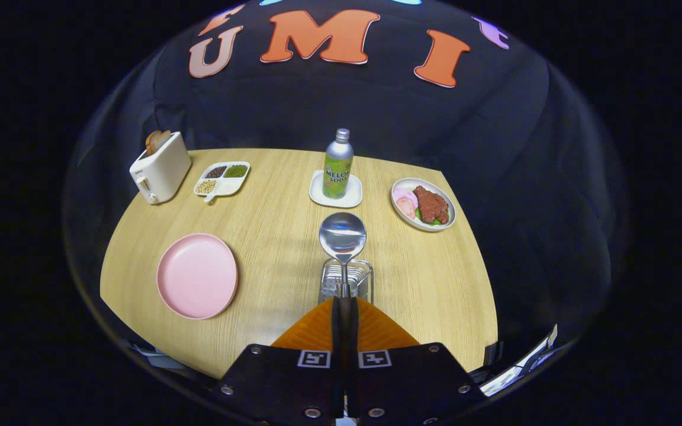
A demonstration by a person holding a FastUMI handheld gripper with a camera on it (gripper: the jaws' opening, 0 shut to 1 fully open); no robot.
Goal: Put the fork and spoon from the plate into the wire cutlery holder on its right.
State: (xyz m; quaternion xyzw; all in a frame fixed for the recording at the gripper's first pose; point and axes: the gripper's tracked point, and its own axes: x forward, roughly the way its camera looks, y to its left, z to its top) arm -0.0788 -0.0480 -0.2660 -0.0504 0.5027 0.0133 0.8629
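Evidently we had the gripper [344,303] clamped on the spoon [343,236], both fingers pressed together on its handle, the bowl standing up ahead of them. Just beyond the fingertips, under the spoon, sat the wire cutlery holder [346,281], to the right of the pink plate [197,275], which lay bare; we could not make out the fork. We judged the step to be lowering the spoon into the holder. To do it well, we needed the handle end centred over the holder's opening, kept upright, lowered until it rested inside, and only then the fingers parted, so nothing tipped the light wire frame.
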